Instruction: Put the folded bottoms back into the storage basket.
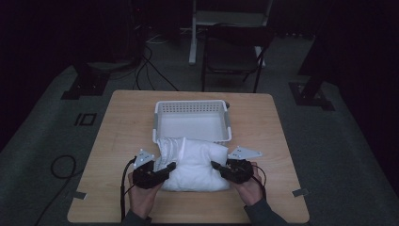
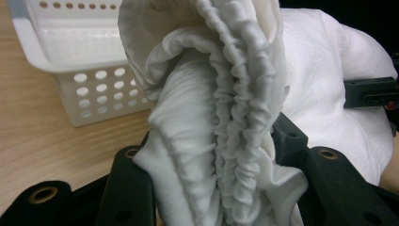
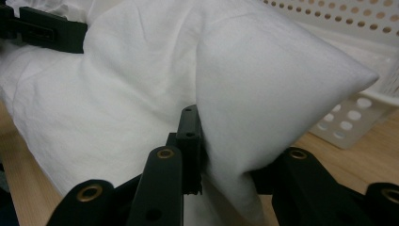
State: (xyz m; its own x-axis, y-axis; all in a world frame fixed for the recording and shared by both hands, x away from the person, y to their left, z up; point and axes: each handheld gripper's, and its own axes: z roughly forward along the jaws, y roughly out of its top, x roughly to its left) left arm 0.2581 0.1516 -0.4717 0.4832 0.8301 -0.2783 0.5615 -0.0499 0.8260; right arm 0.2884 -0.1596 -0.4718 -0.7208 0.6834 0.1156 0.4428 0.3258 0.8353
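High view: a light wooden surface (image 1: 117,141) in a dim room, grey carpet underneath, cables (image 1: 150,70) trailing across the floor, a dark chair (image 1: 233,54) beyond the far edge. White perforated basket (image 1: 192,120) at mid-surface. White pillow (image 1: 195,162) just in front of the basket, its far edge touching or overlapping the near rim. Left tongs (image 1: 170,166) at the pillow's left end, right tongs (image 1: 215,165) at its right end, each held in a hand (image 1: 141,195) coming in from the near edge.

Left gripper view: gathered, ruffled opening of the pillow's cover (image 2: 226,117) bunched between the two black jaws, so the left tongs (image 2: 216,155) clenched on the pillow. Basket (image 2: 70,52) on the wood behind to the left. Right tongs' jaw (image 2: 371,92) pressed against the far side of the pillow.

Right gripper view: smooth corner of the pillow (image 3: 263,94) pinched between the jaws, right tongs (image 3: 221,155) clamped on it. Basket wall (image 3: 357,33) at upper right, seemingly touching the pillow's corner, though hard to be sure. Left tongs (image 3: 47,30) at upper left.
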